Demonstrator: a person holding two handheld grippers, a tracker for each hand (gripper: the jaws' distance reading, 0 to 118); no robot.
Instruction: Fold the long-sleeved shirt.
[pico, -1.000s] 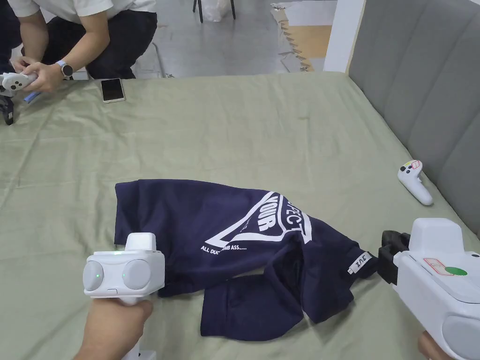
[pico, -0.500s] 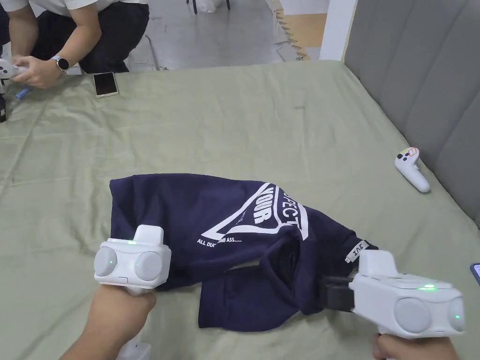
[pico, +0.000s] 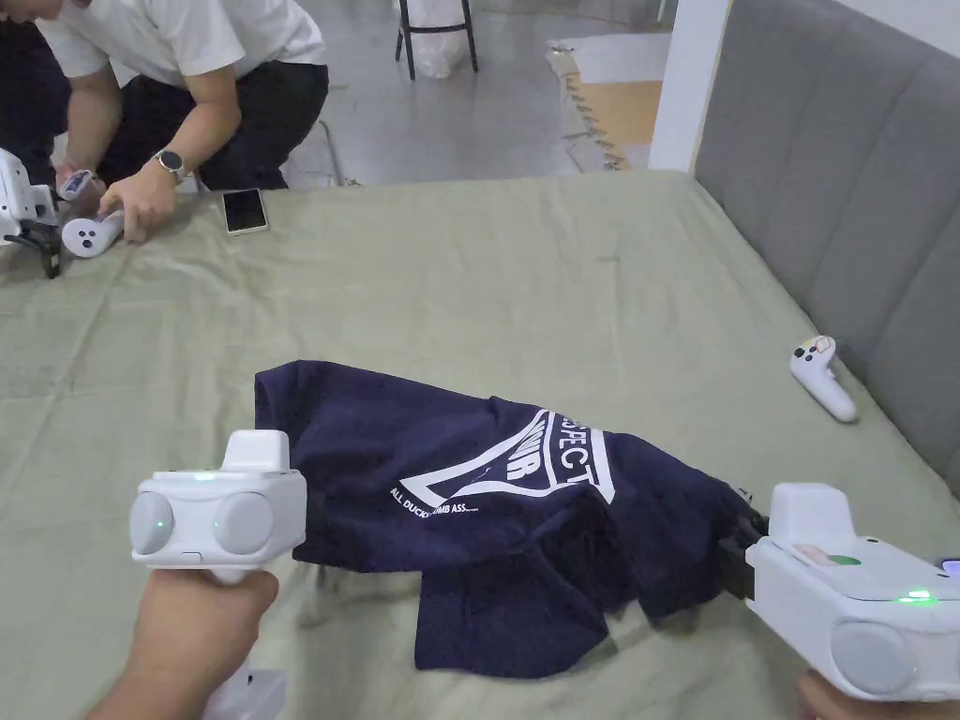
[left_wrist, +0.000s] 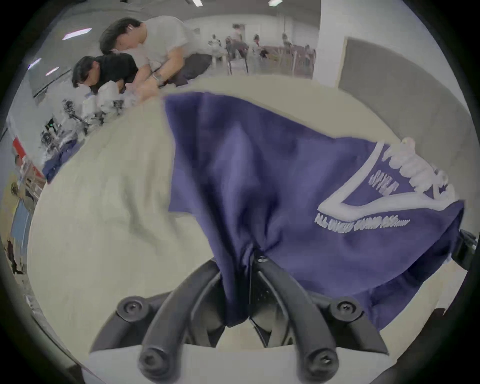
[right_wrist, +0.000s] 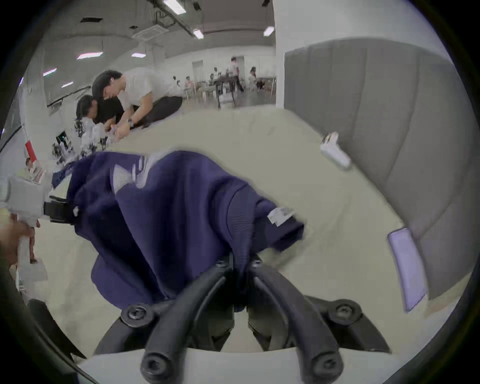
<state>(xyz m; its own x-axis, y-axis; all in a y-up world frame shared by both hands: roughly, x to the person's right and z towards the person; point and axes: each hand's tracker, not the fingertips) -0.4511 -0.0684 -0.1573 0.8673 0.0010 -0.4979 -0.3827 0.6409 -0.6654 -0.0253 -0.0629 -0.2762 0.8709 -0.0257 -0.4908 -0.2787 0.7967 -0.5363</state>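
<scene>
A navy long-sleeved shirt (pico: 450, 469) with a white triangle print lies crumpled on the green bed sheet (pico: 487, 272). My left gripper (left_wrist: 237, 262) is shut on the shirt's (left_wrist: 259, 181) near left edge, cloth bunched between both jaws. In the head view its white body (pico: 220, 516) covers the jaws. My right gripper (right_wrist: 237, 262) is shut on the shirt's (right_wrist: 168, 207) right end, close to a small white tag (right_wrist: 280, 215). In the head view its white body (pico: 853, 600) sits at the shirt's right edge. A sleeve part (pico: 511, 614) hangs loose toward me.
A white controller (pico: 823, 378) lies by the grey headboard (pico: 844, 206) at right. A phone (pico: 245, 210) rests at the bed's far edge, where two crouching people (pico: 178, 84) handle white devices (pico: 89, 232). Another phone (right_wrist: 407, 267) lies near my right gripper.
Both grippers have lifted their ends of the shirt off the sheet. The right gripper went from beside the cuff onto the cloth and shut on it. The head camera shifted.
</scene>
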